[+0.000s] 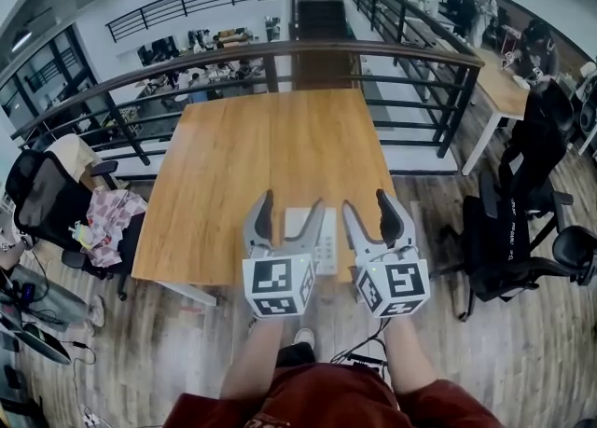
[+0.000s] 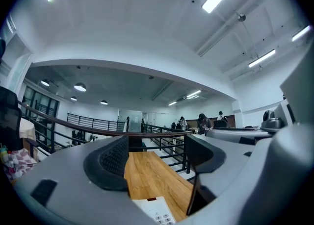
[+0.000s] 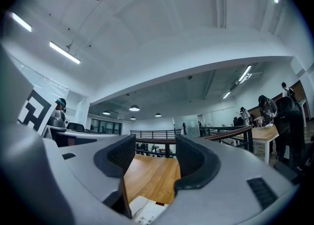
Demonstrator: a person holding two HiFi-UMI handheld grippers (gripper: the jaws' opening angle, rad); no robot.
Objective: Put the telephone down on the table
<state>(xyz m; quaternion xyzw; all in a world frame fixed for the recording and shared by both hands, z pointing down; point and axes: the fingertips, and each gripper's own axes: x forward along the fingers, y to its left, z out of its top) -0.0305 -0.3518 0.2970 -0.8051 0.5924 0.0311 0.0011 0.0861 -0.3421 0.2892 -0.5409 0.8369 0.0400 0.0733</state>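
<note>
wood table [image 1: 242, 165] on a mezzanine, open office all round. nearest in the head view are the person's knees and forearms, then the two marker cubes, then the jaws reaching out over the table's near edge. left gripper [image 1: 292, 200] and right gripper [image 1: 365, 199] sit side by side, both pointing away from the person, approx level.

both are released: jaws wide apart, nothing btw the pads. each gripper view shows only bare table top through the gap.

telephone [image 1: 326, 247], white w/ a keypad, lies flat on the table by the near edge, below and btw the two grippers. its long axis runs near-to-far, roughly parallel w/ the jaws. in the left gripper view the telephone [image 2: 158, 213] shows low, just right of the gap centre. in the right gripper view the telephone [image 3: 142, 212] shows low and to the left. so it's inboard of both and under the line of each.

left's inner jaw overlaps it in the head view, so left is prob. a touch nearer, though the steep angle makes that hard to call.

judging by how it lies, the put-down looks done. any regrasp would need a dip down and a shift inward.

further out: black railing [image 1: 280, 51] past the table's far edge, an office chair [image 1: 508, 221] to the right, desks w/ people beyond.
</note>
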